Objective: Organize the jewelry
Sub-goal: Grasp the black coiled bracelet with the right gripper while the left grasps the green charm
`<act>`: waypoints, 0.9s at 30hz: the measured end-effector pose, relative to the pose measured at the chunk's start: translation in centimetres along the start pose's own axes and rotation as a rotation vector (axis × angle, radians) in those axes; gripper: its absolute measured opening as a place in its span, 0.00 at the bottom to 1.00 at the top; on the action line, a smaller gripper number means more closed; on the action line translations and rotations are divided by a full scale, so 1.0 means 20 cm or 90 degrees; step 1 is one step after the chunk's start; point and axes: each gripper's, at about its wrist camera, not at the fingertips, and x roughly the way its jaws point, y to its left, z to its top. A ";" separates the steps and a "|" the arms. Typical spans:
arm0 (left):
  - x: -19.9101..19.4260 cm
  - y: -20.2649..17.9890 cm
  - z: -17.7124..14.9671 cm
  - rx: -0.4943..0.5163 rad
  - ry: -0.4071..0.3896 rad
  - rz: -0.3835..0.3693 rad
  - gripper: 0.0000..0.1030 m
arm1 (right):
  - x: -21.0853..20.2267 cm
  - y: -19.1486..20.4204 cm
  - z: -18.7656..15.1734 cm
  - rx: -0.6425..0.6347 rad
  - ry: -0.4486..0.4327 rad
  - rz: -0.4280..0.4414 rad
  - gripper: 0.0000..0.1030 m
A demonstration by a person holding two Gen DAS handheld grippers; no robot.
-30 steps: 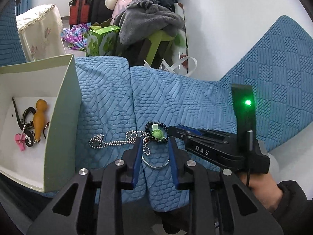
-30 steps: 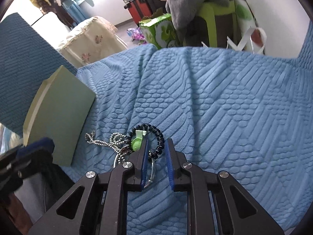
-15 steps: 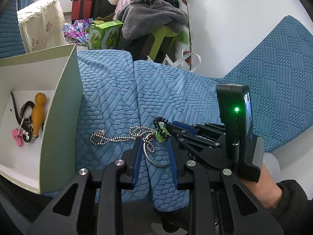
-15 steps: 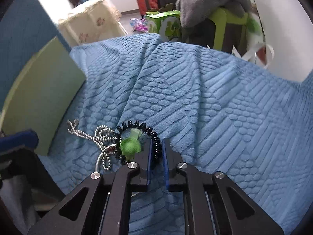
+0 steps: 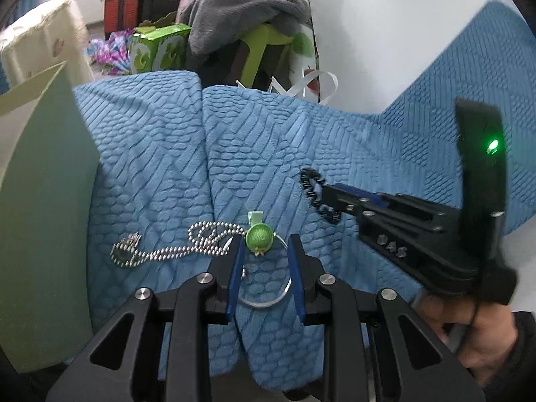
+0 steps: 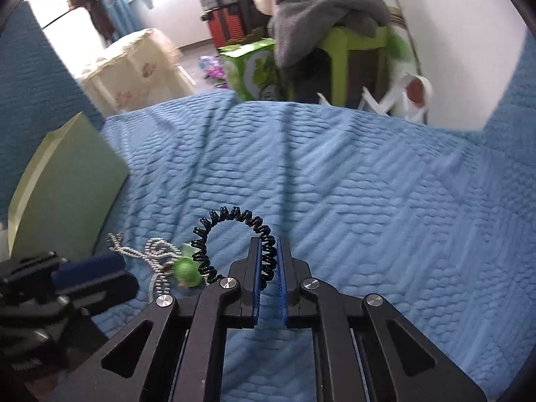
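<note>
Black coiled band [image 6: 234,234] is being clamped by right gripper [image 6: 268,258]; left gripper [image 5: 264,254], fingers apart, is being held over unsorted silver bead chain [image 5: 174,248] and green charm [image 5: 258,237].

Only legible text: "DAS", raised letters on the side of the right gripper [image 5: 320,191] body, left wrist view. Nothing else is readable.
</note>
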 end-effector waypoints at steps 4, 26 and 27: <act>0.08 -0.03 0.02 0.023 0.009 0.025 0.26 | -0.01 -0.08 0.01 0.032 -0.002 -0.002 0.07; 0.19 -0.07 0.03 0.060 0.026 0.098 0.18 | -0.01 -0.13 0.00 0.060 -0.002 -0.006 0.07; 0.18 -0.06 0.03 0.052 0.026 0.090 0.18 | -0.01 -0.12 0.00 0.057 -0.001 -0.008 0.07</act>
